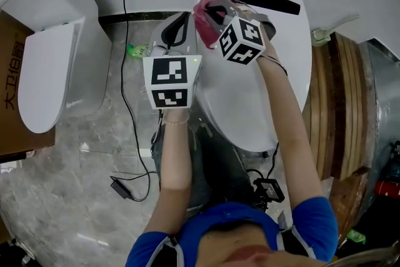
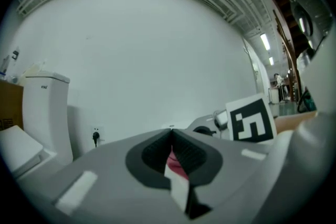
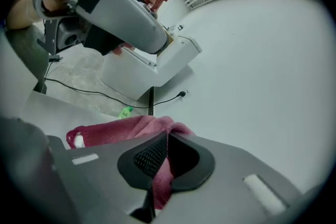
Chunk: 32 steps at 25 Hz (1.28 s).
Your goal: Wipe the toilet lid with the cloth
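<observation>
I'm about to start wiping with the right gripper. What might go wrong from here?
The cloth is pinched in a bunch by the right gripper, so bare gripper may drag on the lid instead of fabric. The left gripper sits right beside it, and a sideways stroke may knock them together. A cable trails on the floor near the person's legs and might snag.

Even, soft indoor light; both gripper views fisheye-warped, dark-cornered, perhaps slightly blurred close up.

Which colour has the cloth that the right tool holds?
The cloth is pinkish red; the right gripper view shows it best.
</observation>
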Each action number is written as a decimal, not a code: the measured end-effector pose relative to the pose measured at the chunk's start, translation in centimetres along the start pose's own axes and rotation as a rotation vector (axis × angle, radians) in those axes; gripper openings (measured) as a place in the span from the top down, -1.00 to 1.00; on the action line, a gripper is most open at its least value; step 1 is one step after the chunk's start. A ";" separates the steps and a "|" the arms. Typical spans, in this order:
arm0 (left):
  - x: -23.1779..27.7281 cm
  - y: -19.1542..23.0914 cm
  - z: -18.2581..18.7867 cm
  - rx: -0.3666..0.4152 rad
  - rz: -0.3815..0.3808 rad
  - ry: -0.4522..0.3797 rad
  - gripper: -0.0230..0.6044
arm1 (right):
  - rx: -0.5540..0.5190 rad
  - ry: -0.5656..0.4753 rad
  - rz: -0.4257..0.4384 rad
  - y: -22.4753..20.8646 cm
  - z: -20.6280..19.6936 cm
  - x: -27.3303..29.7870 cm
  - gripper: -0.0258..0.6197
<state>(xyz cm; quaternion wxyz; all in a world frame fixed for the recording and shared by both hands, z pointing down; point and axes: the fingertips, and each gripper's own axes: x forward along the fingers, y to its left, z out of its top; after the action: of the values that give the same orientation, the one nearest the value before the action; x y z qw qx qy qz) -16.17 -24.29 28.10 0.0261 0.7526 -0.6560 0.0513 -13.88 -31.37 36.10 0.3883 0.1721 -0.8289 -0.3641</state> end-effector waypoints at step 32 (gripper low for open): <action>-0.3 -2.2 -0.2 0.159 -0.018 0.054 0.92 | 0.107 -0.010 -0.005 0.3 -0.4 -0.6 0.94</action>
<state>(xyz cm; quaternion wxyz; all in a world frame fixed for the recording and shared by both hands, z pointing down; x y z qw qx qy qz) -14.09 -23.70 28.36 -0.0156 0.7565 -0.6421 0.1229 -13.17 -31.03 36.20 0.3737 0.1928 -0.8485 -0.3212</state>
